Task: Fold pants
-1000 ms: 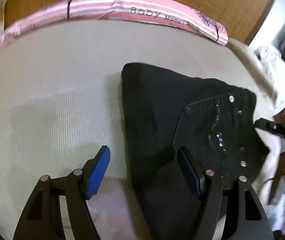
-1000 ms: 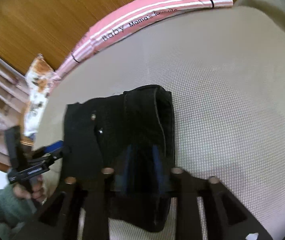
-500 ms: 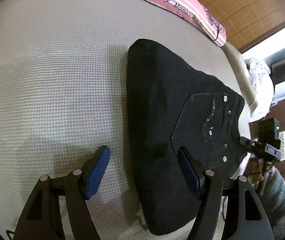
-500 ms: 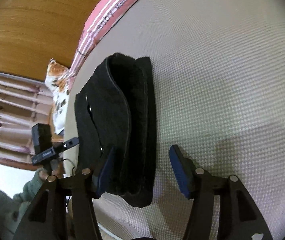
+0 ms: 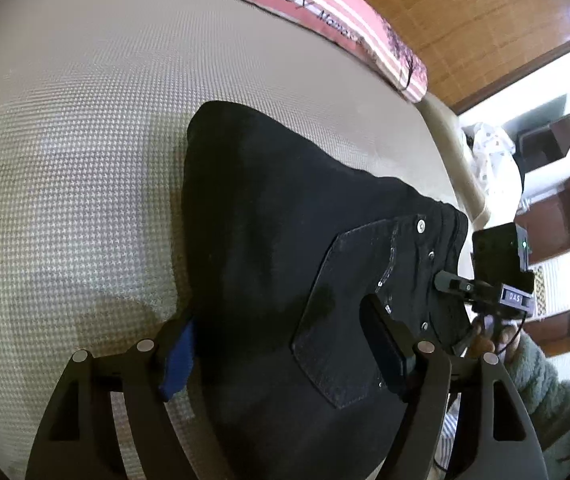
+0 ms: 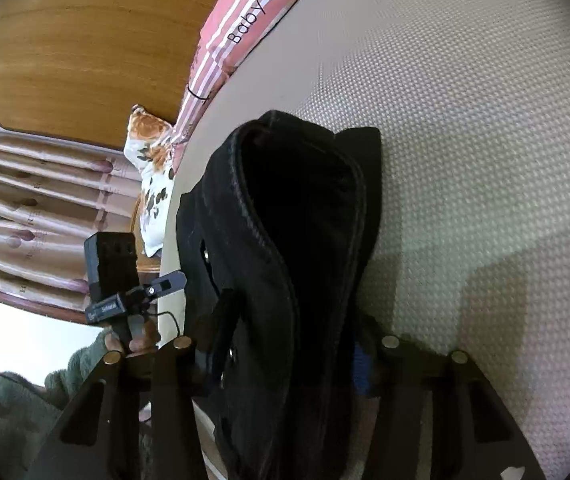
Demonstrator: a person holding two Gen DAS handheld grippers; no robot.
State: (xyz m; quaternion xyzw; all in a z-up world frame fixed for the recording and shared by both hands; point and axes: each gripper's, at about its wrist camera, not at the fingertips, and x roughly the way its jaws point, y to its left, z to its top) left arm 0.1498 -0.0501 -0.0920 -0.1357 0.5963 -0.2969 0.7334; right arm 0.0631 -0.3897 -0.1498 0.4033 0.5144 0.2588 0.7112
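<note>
The black pants point(image 5: 285, 248) lie folded into a thick bundle on the beige bed point(image 5: 85, 140), near its edge. The left gripper point(image 5: 281, 344) straddles the bundle, its jaws opening, pads at either side. The right gripper point(image 6: 293, 344) is closing its jaws around the bundle's folded end.

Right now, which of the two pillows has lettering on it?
The long pink striped pillow, printed "Baby Mama's"; the small floral cushion beside it shows only orange flowers.
</note>
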